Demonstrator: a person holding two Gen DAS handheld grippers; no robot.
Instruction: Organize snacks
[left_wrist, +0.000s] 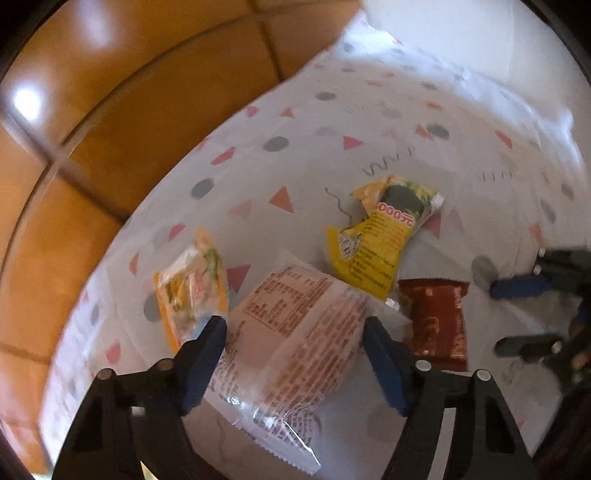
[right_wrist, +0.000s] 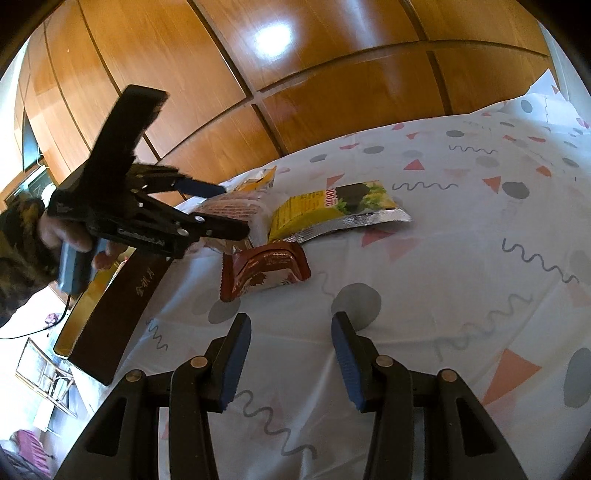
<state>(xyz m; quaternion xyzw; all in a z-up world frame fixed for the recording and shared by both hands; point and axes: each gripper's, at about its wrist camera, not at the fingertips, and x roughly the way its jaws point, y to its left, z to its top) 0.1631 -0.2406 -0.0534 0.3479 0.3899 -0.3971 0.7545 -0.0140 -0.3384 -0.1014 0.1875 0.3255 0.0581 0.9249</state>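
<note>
Pale pink snack packet (left_wrist: 295, 325), printed with red text, lies on the patterned sheet (left_wrist: 332, 129) between the left gripper's (left_wrist: 295, 332) parted jaws, contact unclear. Right gripper (right_wrist: 291, 354) hangs open, empty. Dark box (right_wrist: 110, 314) at the bed's edge; contents hidden.

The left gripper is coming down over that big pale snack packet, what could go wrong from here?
1. The left gripper straddles the pale packet, whose crinkly film may slip or buckle as the fingers close.
2. The yellow packet seems to overlap its far corner and the brown packet sits beside one finger, so lifting may drag either.
3. The orange packet lies by the other finger and could get pinched.
</note>
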